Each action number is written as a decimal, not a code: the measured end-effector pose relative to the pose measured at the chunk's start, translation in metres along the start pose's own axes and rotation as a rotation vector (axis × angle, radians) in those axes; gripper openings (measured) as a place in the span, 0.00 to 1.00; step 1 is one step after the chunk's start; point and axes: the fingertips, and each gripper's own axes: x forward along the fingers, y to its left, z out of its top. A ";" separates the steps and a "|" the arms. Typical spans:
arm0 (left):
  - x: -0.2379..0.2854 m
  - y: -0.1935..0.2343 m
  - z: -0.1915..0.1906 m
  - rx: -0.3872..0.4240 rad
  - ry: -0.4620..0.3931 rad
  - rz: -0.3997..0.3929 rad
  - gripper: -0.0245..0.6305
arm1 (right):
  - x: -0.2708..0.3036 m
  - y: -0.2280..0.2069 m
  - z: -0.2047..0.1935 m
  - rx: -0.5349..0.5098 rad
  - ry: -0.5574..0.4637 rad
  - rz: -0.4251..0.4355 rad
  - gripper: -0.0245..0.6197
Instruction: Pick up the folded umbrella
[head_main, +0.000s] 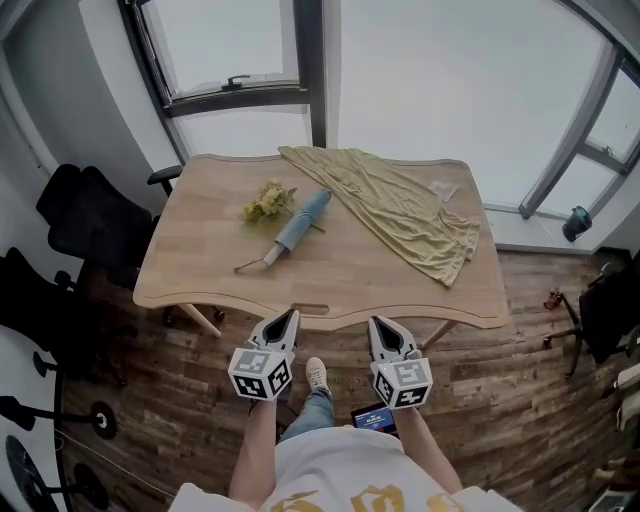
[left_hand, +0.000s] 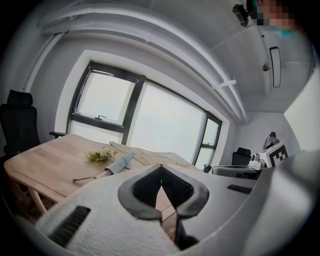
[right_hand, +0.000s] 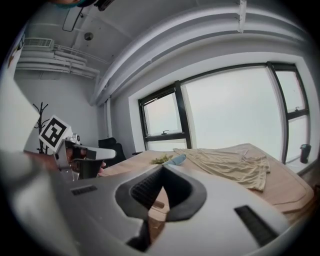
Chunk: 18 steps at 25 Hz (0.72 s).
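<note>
Showing the start of the pick, seen from the head view: a pale wooden worktop (head_main: 200, 270) stands under a window, with both tools short of its near edge. An olive cloth (head_main: 400, 215) is the largest item on it, draped loosely from 12 o'clock toward 4 o'clock of the surface. The folded umbrella (head_main: 297, 225) lies flat near the centre, at 9 o'clock of the cloth and apart from it. Its long axis runs from 1 o'clock (light blue rolled canopy) to 7 o'clock (pale handle, with a thin dark tail trailing off it). A small sprig of dried flowers (head_main: 268, 203) sits just beside the canopy at 10 o'clock. The umbrella is judged light and stiff along its core, with soft, somewhat slippery fabric that would compress under pressure. The firmest hold is probably across the mid-canopy or where canopy meets handle, not on the thin tail. The left tongs (head_main: 290, 315) point toward the worktop with the umbrella at about 12 o'clock of them. Their tips meet and nothing is between them, as the left gripper view confirms (left_hand: 161, 170). The right tongs (head_main: 378, 325) are likewise closed on nothing (right_hand: 163, 171), touching no object. Either pair would have to open before a grasp.
</note>
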 end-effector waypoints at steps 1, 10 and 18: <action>0.013 0.007 0.004 -0.002 0.005 -0.002 0.07 | 0.012 -0.007 0.003 0.001 0.004 -0.005 0.05; 0.122 0.072 0.033 0.012 0.072 -0.056 0.07 | 0.124 -0.051 0.026 0.018 0.060 -0.064 0.05; 0.205 0.130 0.056 0.074 0.112 -0.068 0.07 | 0.215 -0.077 0.038 0.030 0.094 -0.105 0.05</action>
